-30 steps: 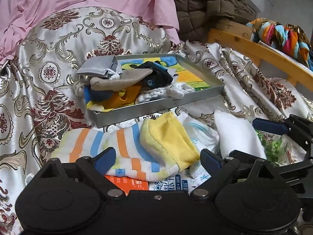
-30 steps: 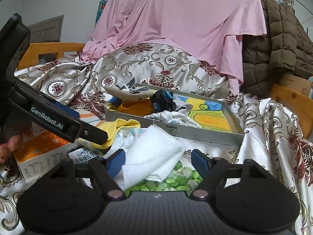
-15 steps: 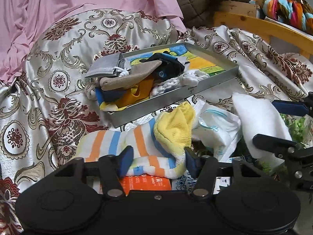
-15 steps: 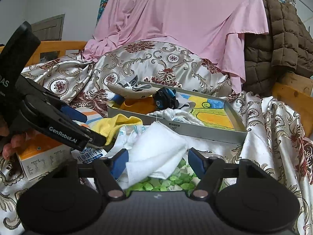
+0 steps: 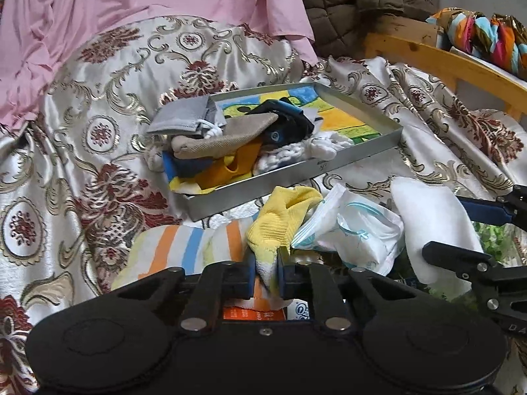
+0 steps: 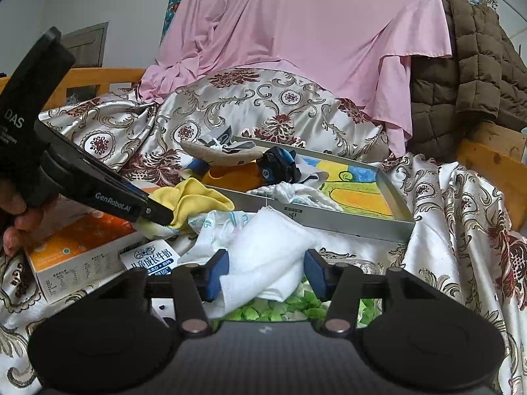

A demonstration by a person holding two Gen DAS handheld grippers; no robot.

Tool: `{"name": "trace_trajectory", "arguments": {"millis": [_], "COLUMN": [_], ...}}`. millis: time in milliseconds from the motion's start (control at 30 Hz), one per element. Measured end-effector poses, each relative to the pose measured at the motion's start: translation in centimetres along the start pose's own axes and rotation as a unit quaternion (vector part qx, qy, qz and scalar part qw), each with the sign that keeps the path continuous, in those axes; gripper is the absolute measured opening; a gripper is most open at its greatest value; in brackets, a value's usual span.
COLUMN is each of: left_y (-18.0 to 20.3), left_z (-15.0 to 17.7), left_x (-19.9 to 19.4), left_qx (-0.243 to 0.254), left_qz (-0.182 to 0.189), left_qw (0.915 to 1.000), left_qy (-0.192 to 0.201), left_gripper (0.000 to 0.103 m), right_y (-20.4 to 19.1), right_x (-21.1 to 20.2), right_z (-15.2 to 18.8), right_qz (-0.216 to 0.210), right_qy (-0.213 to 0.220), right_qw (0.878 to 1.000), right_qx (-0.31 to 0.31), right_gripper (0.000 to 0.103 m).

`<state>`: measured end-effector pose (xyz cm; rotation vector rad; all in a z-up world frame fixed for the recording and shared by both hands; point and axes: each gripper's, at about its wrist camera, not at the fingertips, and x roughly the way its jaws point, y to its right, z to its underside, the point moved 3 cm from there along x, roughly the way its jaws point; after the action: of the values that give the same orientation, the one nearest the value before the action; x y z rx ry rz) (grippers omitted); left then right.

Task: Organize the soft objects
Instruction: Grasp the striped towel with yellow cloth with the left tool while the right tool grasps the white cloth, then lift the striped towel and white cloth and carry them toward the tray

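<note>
I find a grey metal tray (image 5: 296, 177) resting on the patterned satin bedcover (image 5: 98, 125), its floor printed in yellow and blue. The tray's left end is heaped: a grey pouch (image 5: 181, 118) overhangs the rim, a tan cloth piece (image 5: 224, 138) lies across the heap, a black-and-blue item (image 5: 283, 125) sits beside it, an orange piece (image 5: 230, 168) lies beneath, and a white knitted piece (image 5: 296, 151) lies against the near wall. The right end of the tray is bare.

In front of the tray, on the bed, my left gripper (image 5: 266, 270) has just been closing and its fingers now pinch the yellow striped sock (image 5: 280, 217), which rests over a striped cloth (image 5: 178, 247). My right gripper (image 6: 263, 273) has also just been closing; its fingers stand about half apart with the white folded towel (image 6: 266, 250) between them, the left pad touching it, the right pad seemingly just clear. A white plastic packet (image 5: 355, 230) lies between sock and towel. An orange carton (image 6: 79, 247) sits at the left
</note>
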<state>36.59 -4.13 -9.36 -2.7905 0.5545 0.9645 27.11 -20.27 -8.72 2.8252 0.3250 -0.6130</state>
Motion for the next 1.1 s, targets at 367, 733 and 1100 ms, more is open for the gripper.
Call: {"name": "trace_trajectory", "arguments": {"millis": [367,733,1100], "left_y": [1.5,3.2,4.7], "left_z": [-1.2,-1.2,-1.1], "left_x": [-3.0,-8.3,-14.6], "left_qx": [0.002,-0.014,-0.032], "left_qz": [0.004,0.039,0.039], "left_qw": [0.9994,0.9971,0.9912], "left_qy": [0.035,0.064,0.122], "left_gripper": [0.009,0.009,0.009], "right_y": [0.4,0.2,-0.1], "right_x": [-0.2,-1.3,-5.3], "right_z": [-0.3,-0.5,-1.0], "right_qz": [-0.004,0.009,0.069], "right_qy": [-0.014,-0.028,0.011], "right_qw": [1.0,1.0,0.996], "right_qx": [0.015,-0.002,-0.05], "right_gripper": [0.032,0.01,0.008]}}
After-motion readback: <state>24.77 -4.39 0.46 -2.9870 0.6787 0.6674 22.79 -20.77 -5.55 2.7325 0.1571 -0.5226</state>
